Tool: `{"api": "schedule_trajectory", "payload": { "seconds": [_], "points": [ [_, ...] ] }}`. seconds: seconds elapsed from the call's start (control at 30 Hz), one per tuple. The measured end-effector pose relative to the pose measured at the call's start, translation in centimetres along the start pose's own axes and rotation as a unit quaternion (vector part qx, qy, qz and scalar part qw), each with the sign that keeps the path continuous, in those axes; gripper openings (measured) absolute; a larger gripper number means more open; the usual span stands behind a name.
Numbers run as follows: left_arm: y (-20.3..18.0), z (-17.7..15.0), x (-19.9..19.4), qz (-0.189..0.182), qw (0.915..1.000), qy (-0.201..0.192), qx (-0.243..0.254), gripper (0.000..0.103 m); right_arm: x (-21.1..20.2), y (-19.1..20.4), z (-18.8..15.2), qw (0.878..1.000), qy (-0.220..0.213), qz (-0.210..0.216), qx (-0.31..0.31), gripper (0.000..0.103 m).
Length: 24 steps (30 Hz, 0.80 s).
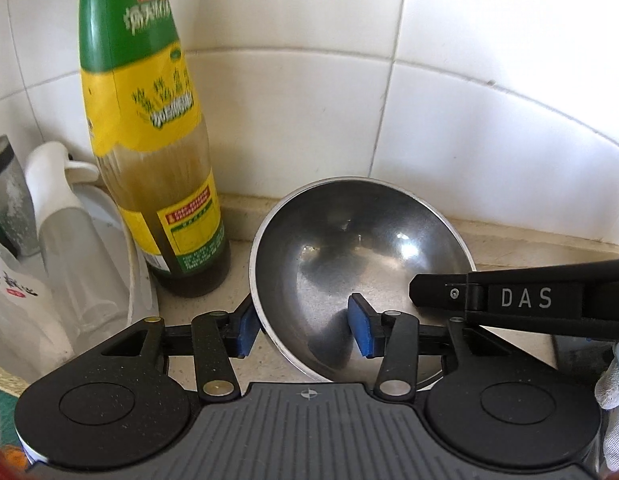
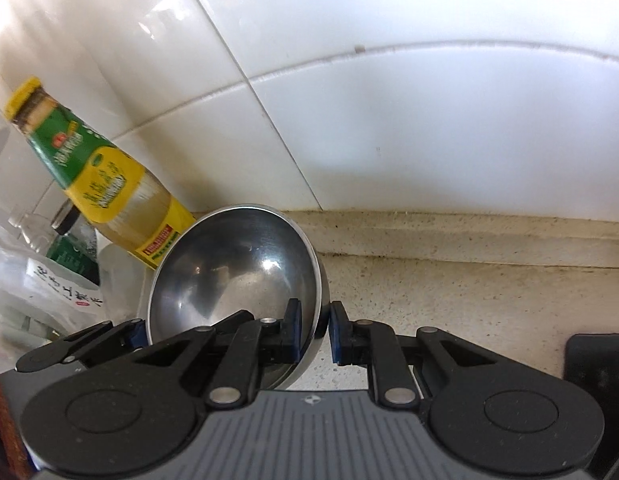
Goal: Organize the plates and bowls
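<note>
Against the tiled wall, beside the bottle [image 1: 149, 140], the steel bowl [image 1: 361, 256] is straddled at its rim by both the left gripper [image 1: 305, 328] and right gripper [image 2: 314, 332], each part-open, so it could be knocked into the bottle.

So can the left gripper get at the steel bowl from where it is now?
Probably yes: the left gripper is open and already straddles the steel bowl rim, one pad inside, one outside. The vinegar bottle stands clear to the side. The right gripper straddles the opposite rim.
</note>
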<state>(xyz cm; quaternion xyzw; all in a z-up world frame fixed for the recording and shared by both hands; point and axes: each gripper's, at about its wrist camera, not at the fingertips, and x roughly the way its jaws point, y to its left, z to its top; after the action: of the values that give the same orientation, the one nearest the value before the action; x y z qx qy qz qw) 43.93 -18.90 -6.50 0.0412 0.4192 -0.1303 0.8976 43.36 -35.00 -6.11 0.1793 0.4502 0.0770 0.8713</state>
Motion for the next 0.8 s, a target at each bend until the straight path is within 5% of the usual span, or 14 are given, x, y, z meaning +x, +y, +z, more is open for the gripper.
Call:
{"api": "schedule_trajectory", "payload": {
  "seconds": [0.4, 0.8],
  "points": [
    [0.3, 0.0, -6.1, -0.013, 0.9988, -0.044, 0.015, 0.059, -5.6, 2.4, -0.8, 0.999, -0.036, -0.001, -0.011, 0.018],
    [0.0, -2.9, -11.6, -0.024, 0.997, -0.065, 0.035, 0.063, -10.1, 4.7, -5.1, 0.999, -0.042, -0.009, -0.024, 0.018]
  ]
}}
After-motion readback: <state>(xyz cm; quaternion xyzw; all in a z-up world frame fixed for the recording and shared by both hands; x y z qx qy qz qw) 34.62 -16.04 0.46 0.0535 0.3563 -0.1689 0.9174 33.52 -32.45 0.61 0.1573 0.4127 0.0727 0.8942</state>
